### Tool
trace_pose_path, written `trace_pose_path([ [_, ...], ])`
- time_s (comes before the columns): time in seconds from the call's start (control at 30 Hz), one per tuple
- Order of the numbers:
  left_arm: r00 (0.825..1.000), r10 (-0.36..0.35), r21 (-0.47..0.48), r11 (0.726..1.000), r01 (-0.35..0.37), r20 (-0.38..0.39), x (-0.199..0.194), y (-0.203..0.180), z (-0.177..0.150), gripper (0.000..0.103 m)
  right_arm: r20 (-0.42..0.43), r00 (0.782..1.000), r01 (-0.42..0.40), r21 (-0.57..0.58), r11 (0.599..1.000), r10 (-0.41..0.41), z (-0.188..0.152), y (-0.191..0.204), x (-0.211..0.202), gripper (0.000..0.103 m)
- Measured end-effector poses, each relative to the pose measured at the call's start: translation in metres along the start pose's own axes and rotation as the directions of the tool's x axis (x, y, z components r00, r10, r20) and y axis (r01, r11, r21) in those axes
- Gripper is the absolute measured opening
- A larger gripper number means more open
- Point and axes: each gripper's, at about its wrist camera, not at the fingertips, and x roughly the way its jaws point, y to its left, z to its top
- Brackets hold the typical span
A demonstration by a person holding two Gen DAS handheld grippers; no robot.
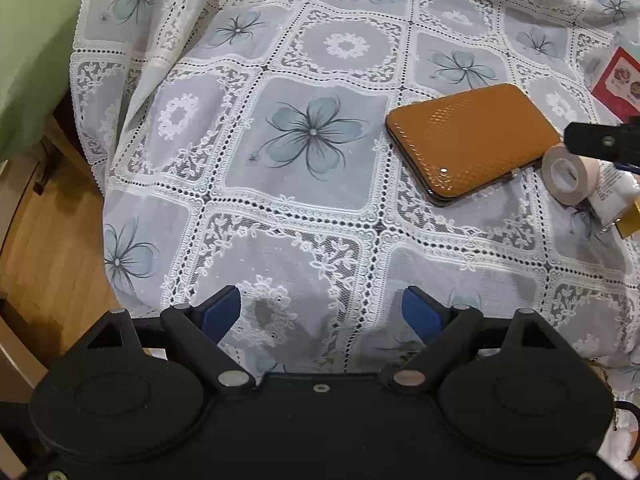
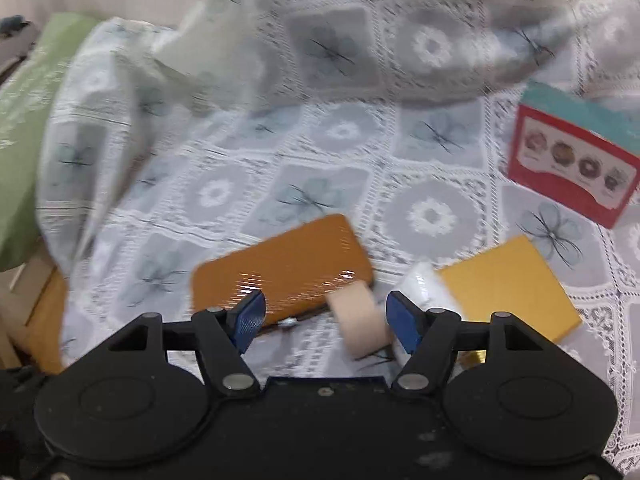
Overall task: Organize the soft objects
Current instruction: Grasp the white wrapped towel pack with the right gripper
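A white lace cloth with blue flowers covers the surface. My left gripper hovers over bare cloth, open, with nothing between its blue pads. An orange textured case lies to its upper right. In the blurred right wrist view, my right gripper stands open above the near edge of the orange case. A beige tape roll stands between its fingers, close to the right pad; the left pad is well apart from it. The roll also shows at the left wrist view's right edge.
A white tube and a yellow box lie right of the roll. A red box stands farther back. The cloth bunches up behind. A green cushion and wooden floor lie off the left edge.
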Motion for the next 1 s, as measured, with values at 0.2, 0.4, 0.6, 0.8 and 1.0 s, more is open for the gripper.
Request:
trace_pose_path([
  [0.2, 1.0, -0.002, -0.004, 1.0, 0.002, -0.011, -0.001, 0.003, -0.003, 0.085, -0.044, 0.997, -0.061, -0.032, 0.998, 0.06, -0.001, 0.01, 0.011, 0.069],
  [0.4, 1.0, -0.005, -0.014, 1.0, 0.004, -0.02, 0.0, 0.007, -0.004, 0.085, -0.018, 0.989, -0.151, -0.088, 0.985, 0.15, -0.009, 0.026, -0.007, 0.067],
  [0.6, 1.0, -0.019, -0.01, 1.0, 0.019, -0.013, -0.002, 0.005, -0.003, 0.085, 0.087, 0.996, 0.024, -0.016, 1.0, -0.023, -0.007, -0.006, -0.027, 0.067],
  [0.8, 0.999, -0.034, 0.008, 0.999, 0.034, -0.017, -0.002, -0.003, -0.005, 0.085, 0.062, 0.993, 0.098, 0.038, 0.994, -0.1, 0.0, -0.034, -0.013, 0.067],
  [1.0, 0.999, -0.025, 0.016, 1.0, 0.026, -0.028, 0.0, -0.007, -0.007, 0.085, 0.058, 0.998, -0.019, -0.067, 0.998, 0.023, -0.022, -0.011, -0.023, 0.069],
])
